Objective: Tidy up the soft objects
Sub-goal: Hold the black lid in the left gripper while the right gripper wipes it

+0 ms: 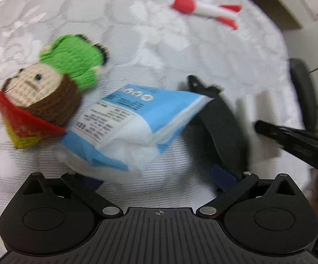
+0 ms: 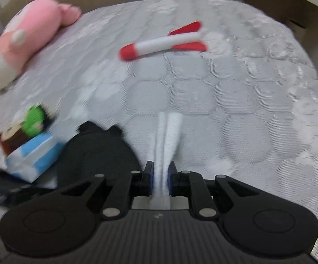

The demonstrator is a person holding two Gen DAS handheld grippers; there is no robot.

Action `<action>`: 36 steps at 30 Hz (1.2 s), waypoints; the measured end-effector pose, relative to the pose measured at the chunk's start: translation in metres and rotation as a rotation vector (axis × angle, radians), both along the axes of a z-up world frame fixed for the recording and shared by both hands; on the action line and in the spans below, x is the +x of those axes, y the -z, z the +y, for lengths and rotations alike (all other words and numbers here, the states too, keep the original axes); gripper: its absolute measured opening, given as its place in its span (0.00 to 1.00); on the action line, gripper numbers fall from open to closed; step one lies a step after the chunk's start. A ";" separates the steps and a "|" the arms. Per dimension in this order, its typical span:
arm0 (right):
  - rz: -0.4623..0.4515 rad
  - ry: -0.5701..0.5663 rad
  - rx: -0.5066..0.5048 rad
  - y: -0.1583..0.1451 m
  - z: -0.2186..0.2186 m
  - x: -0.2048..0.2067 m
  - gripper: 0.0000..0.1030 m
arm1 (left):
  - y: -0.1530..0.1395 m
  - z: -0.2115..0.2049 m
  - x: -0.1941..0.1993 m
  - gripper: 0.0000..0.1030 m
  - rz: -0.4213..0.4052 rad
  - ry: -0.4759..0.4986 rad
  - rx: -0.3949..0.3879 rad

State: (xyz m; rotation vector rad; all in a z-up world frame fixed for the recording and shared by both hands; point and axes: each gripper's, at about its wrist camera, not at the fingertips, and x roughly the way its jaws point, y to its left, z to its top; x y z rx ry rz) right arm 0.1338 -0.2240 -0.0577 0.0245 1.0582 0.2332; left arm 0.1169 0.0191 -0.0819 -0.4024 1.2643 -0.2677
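A blue and white tissue pack sits between the wide-spread jaws of my left gripper. The right finger touches the pack's corner, and the left finger is hidden behind the pack. A crochet doll with a green body and red hat lies against the pack's left side. My right gripper is shut on a white knitted strip that sticks out forward. The right wrist view also has the tissue pack, the doll and the left gripper's black body at lower left.
All of it rests on a white quilted mattress. A red and white plush rocket lies further back, also in the left wrist view. A pink plush is at the far left. A dark chair stands off the right edge.
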 end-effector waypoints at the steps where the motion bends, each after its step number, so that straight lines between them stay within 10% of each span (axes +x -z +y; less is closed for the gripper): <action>1: 0.014 0.019 0.001 0.004 -0.005 0.003 0.14 | -0.003 -0.001 -0.001 1.00 -0.015 0.014 -0.041; 6: 0.112 0.047 0.058 0.022 -0.017 0.011 0.14 | 0.005 -0.032 -0.001 1.00 0.006 0.138 -0.199; 20: 0.166 0.049 0.299 0.021 -0.031 0.012 0.16 | 0.012 -0.051 0.013 1.00 -0.149 0.037 -0.148; 22: 0.167 0.052 0.341 0.019 -0.034 0.013 0.16 | 0.003 -0.040 0.012 0.91 -0.194 -0.011 -0.132; 24: 0.169 0.064 0.344 0.020 -0.036 0.013 0.14 | -0.004 -0.031 0.012 0.53 -0.226 -0.050 -0.118; 25: 0.163 0.070 0.335 0.019 -0.037 0.013 0.15 | -0.005 -0.031 0.013 0.51 -0.227 -0.055 -0.111; 29: 0.150 0.087 0.337 0.017 -0.042 0.012 0.15 | -0.012 -0.042 0.008 0.53 -0.271 0.009 -0.098; 36: 0.003 0.094 0.278 -0.003 -0.046 0.006 0.15 | -0.025 -0.070 -0.011 0.87 -0.386 0.197 -0.088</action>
